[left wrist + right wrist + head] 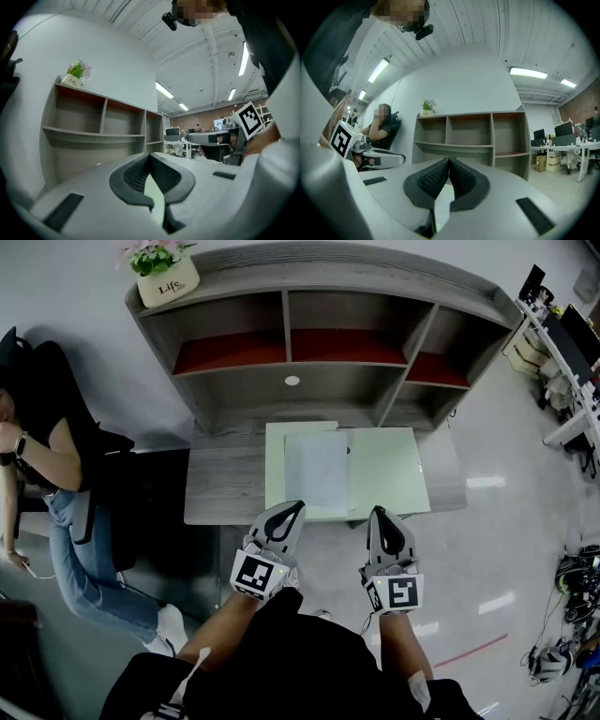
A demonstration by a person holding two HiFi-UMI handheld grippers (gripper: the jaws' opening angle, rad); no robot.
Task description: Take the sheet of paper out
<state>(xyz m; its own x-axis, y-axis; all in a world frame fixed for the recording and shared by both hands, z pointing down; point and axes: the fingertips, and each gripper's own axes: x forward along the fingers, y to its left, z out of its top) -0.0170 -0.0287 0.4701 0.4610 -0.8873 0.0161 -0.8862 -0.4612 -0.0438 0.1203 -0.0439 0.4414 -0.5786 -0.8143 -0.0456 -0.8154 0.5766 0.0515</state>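
Three open compartments make up the grey wood-grain shelf unit (328, 381), which stands at the back of a flat desk (225, 488) of the same grain. On that desk lies an opened pale green folder (389, 470), smooth and rectangular, and the white sheet of paper (317, 470) rests flat on its left half. The left gripper (296, 507) and the right gripper (380, 513) are at the folder's near edge, each with ribbed black pads clenched tip to tip on nothing.
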